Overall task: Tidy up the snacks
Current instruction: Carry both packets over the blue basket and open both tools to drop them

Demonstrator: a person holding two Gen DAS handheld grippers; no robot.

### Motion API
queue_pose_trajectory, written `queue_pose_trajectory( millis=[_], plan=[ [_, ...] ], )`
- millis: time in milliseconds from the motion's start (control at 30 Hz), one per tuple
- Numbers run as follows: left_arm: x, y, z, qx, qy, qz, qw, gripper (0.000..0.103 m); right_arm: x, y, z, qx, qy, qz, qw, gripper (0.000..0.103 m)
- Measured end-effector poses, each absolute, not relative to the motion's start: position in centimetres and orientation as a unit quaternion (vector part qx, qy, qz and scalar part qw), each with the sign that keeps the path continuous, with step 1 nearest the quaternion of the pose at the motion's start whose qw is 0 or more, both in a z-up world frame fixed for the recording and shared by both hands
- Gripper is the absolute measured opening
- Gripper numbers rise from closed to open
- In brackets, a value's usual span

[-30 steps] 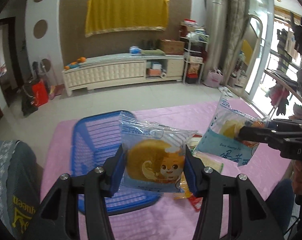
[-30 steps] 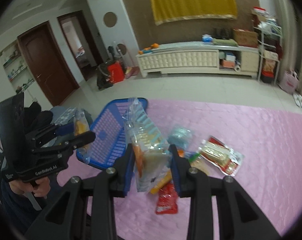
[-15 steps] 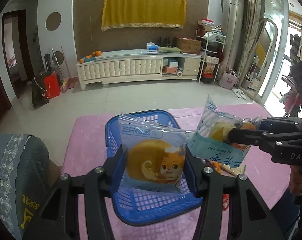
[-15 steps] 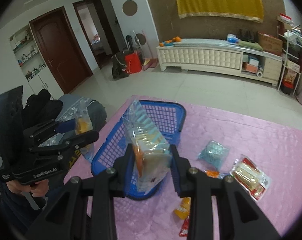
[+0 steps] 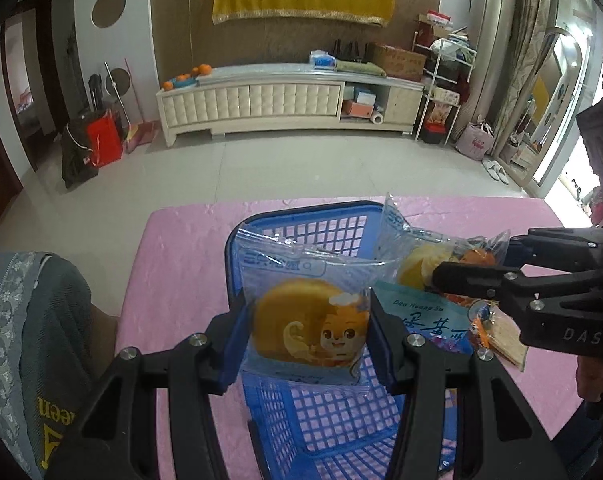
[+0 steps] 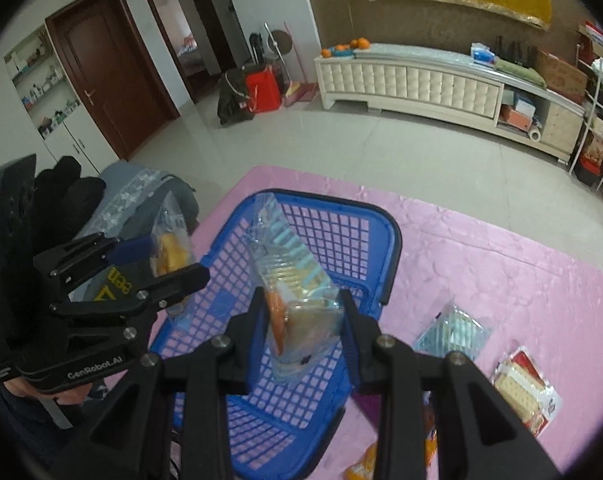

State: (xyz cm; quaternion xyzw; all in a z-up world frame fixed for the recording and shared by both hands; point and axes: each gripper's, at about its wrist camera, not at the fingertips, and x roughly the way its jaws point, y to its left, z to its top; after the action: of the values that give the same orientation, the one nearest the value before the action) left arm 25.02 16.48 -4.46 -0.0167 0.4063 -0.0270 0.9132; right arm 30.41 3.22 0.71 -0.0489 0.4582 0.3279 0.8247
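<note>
My left gripper (image 5: 307, 334) is shut on a clear pastry packet with a cartoon squirrel (image 5: 307, 320), held above the blue plastic basket (image 5: 329, 412). My right gripper (image 6: 303, 330) is shut on a second clear packet with a blue label (image 6: 297, 292), also above the basket (image 6: 377, 240). Each gripper shows in the other's view: the right one (image 5: 441, 276) with its packet (image 5: 421, 308) beside mine, the left one (image 6: 169, 256) at the basket's left edge. The basket looks empty inside.
The basket stands on a pink cloth (image 6: 501, 264). Loose snack packets lie on it right of the basket: a light-blue packet (image 6: 455, 330), a cracker packet (image 6: 523, 390), an orange one (image 6: 361, 466). A grey cushion (image 5: 17, 340) sits at the left.
Both grippers have moved left with their packets, from over the loose snacks to above the basket. Both have stayed shut on their packets.
</note>
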Motion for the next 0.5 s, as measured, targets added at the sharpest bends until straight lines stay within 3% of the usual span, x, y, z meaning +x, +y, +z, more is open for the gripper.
queue_pose_trajectory(
  millis=[500],
  plan=[
    [29.3, 17.1, -5.9, -0.023, 0.435, -0.021, 0.900, 0.052, 34.4, 4.6, -1.7, -0.065, 0.487, 0.314, 0.812, 0.041]
  ],
)
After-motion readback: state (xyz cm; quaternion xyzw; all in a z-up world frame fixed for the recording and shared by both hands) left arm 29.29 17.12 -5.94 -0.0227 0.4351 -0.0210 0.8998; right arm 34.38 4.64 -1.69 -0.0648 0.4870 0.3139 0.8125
